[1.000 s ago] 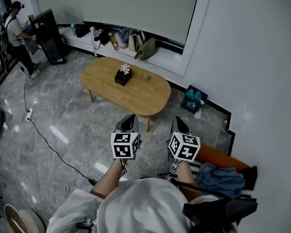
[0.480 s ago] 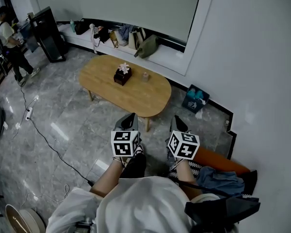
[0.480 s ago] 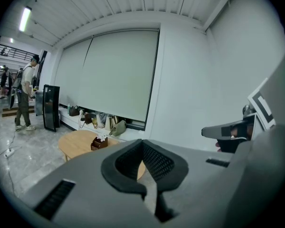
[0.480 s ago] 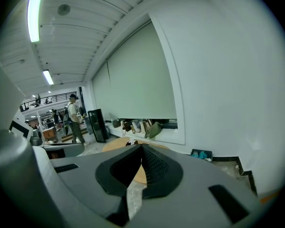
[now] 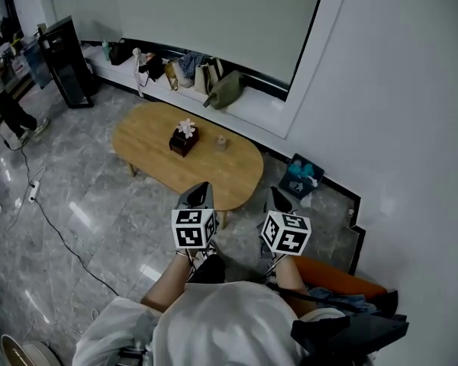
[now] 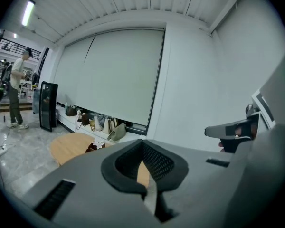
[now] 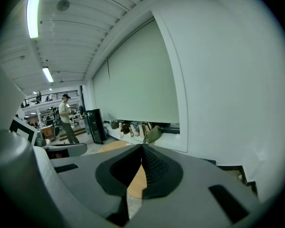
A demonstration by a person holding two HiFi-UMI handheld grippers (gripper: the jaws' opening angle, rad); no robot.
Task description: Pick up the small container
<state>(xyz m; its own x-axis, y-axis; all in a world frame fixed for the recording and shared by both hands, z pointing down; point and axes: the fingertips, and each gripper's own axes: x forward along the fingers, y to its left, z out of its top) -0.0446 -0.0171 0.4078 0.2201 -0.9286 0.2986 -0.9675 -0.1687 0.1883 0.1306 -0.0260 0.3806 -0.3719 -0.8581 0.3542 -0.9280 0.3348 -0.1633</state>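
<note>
The small container (image 5: 221,141) stands on an oval wooden table (image 5: 237,175), to the right of a dark box topped with a white flower (image 5: 183,138). Both grippers hang in the air in front of the person, well short of the table. The left gripper (image 5: 198,194) is shut with nothing in it, its tips meeting in the left gripper view (image 6: 143,142). To its right, the right gripper (image 5: 278,199) also looks shut and empty (image 7: 142,147). From the left gripper view the table (image 6: 66,146) and flower box (image 6: 95,146) show, but the container is hidden.
Several bags (image 5: 214,86) sit on a low ledge under the window behind the table. A black cabinet (image 5: 61,59) and a person (image 5: 4,97) are at far left. A cable (image 5: 57,227) runs over the grey floor. A blue box (image 5: 298,175) sits by the right wall.
The head view has shifted, so the table now sits lower and more to the left. The person at far left has moved toward the frame's edge. Both grippers stay shut and side by side.
</note>
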